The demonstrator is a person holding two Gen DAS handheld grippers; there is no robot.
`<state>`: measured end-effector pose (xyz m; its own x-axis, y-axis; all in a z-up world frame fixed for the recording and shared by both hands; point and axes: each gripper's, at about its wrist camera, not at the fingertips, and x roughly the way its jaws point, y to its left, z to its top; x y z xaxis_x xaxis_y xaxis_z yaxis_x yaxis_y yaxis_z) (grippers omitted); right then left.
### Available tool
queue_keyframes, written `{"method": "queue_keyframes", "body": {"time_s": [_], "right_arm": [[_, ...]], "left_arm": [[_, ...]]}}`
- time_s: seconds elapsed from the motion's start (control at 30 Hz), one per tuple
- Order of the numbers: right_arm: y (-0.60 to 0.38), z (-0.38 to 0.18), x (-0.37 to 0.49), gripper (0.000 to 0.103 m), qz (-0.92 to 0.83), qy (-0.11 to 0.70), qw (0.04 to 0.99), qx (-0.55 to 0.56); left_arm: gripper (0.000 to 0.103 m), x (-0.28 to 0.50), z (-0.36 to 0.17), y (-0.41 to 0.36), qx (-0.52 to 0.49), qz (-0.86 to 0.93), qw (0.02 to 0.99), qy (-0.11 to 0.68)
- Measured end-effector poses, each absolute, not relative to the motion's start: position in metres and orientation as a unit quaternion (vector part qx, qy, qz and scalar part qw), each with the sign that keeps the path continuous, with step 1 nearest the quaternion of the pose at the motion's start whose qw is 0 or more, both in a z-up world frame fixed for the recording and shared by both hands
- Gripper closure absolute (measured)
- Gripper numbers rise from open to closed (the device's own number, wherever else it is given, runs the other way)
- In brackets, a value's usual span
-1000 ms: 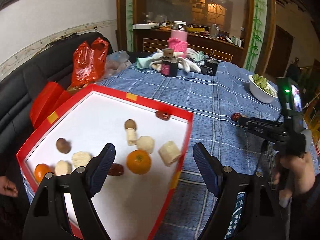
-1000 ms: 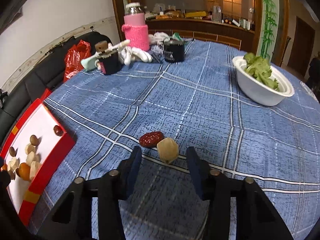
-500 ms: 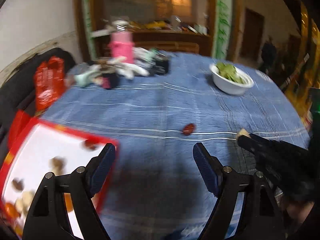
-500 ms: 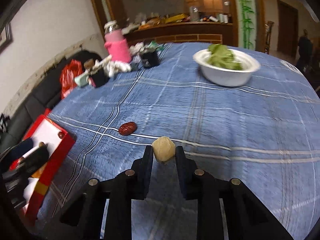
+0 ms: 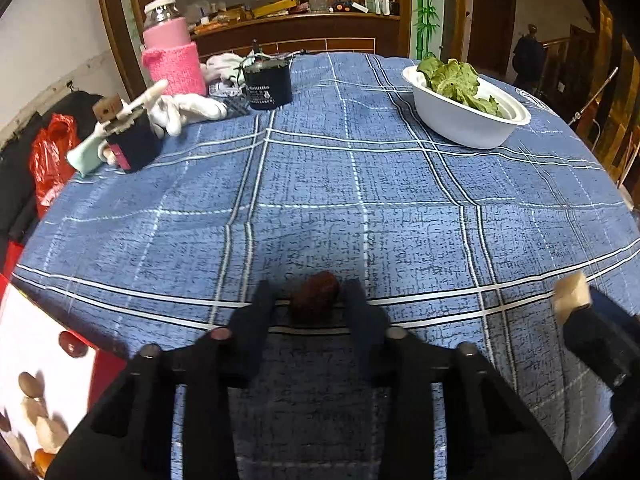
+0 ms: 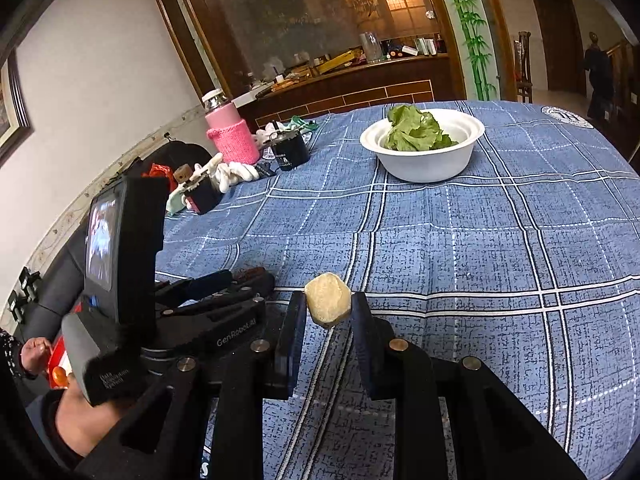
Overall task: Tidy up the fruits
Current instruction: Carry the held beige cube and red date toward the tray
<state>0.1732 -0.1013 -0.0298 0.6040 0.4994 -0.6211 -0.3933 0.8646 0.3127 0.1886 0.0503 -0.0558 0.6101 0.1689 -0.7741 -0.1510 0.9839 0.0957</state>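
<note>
A dark red date (image 5: 315,293) lies on the blue checked tablecloth, between the fingers of my left gripper (image 5: 310,300), which stand close on either side with small gaps showing. My right gripper (image 6: 328,306) is shut on a pale beige fruit chunk (image 6: 328,299) and holds it above the cloth; the chunk also shows at the right edge of the left wrist view (image 5: 573,298). The red-rimmed white tray (image 5: 104,364) with several fruits, among them a date (image 5: 72,345) and a brown nut (image 5: 30,384), sits at the lower left.
A white bowl of green leaves (image 5: 466,114) stands at the far right. A pink-sleeved bottle (image 5: 172,54), a black cup (image 5: 267,84), white gloves (image 5: 188,108) and a dark box (image 5: 130,138) crowd the far left. A red bag (image 5: 50,152) lies off the table's left edge.
My left gripper swung right from over the tray to the date and narrowed around it. My right gripper closed on the beige chunk and lifted it off the cloth.
</note>
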Motion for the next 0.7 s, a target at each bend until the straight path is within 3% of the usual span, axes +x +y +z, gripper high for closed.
{"method": "queue_keyframes", "body": {"time_s": [0.03,0.43,0.7], "right_arm": [[-0.101,-0.029,0.172,0.08,0.251,0.366,0.893,0.073],[-0.092,-0.029,0.165,0.079,0.234,0.368,0.899,0.046],[-0.085,-0.022,0.106,0.079,0.231,0.363,0.903,0.017]], "left_arm": [[0.087,0.187,-0.055,0.053,0.015,0.1,0.895,0.434],[0.087,0.11,-0.026,0.064,-0.022,0.092,0.904,0.416],[0.087,0.068,-0.014,0.055,-0.028,0.077,0.912,0.401]]}}
